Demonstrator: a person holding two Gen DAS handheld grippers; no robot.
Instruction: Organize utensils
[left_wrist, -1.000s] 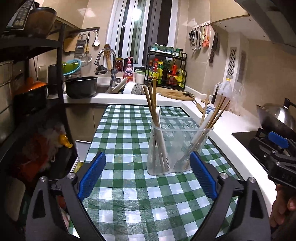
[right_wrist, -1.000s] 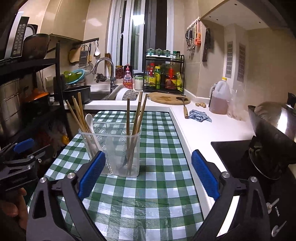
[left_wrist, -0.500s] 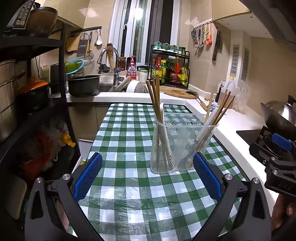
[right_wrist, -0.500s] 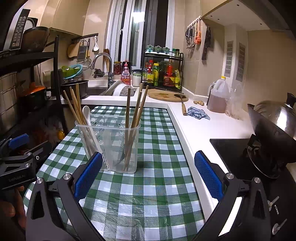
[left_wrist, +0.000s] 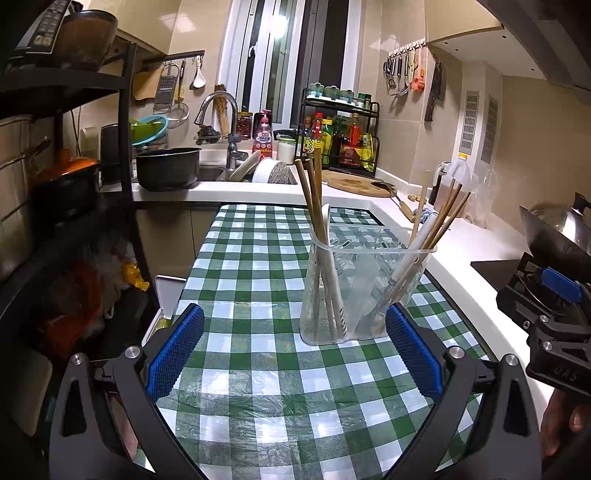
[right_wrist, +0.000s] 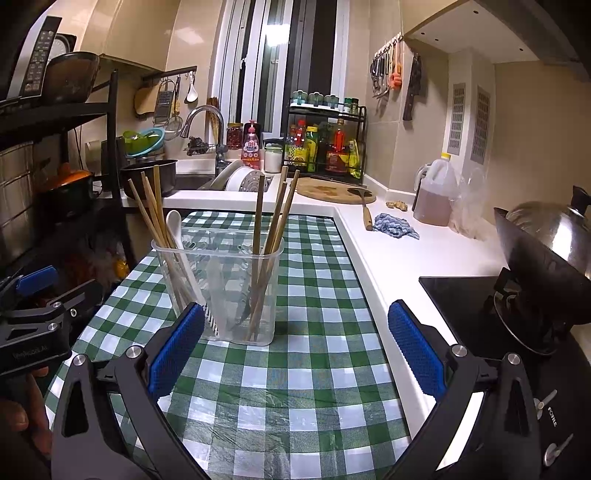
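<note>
The left gripper (left_wrist: 294, 347) is hovering low over the desk (left_wrist: 258, 258) with its jaws spread wide and nothing between them. The right gripper (right_wrist: 295, 347) is hovering level beside it, just as wide and gripping nothing; each is showing at the edge of the other's view.

The checked desk is lying bare between both grippers and the holder (right_wrist: 218, 284), with free cloth on every side of it. The desk's right edge is meeting a white counter (right_wrist: 424, 254), and a dark rack (left_wrist: 66, 184) is standing along the left.

The holder, a clear divided tub, is standing upright near the middle of the desk, ahead of both grippers and touching neither. Chopsticks (right_wrist: 147, 206) and a white spoon (right_wrist: 175, 227) are leaning in its left part, and more chopsticks (right_wrist: 275, 221) are leaning in its right part.
</note>
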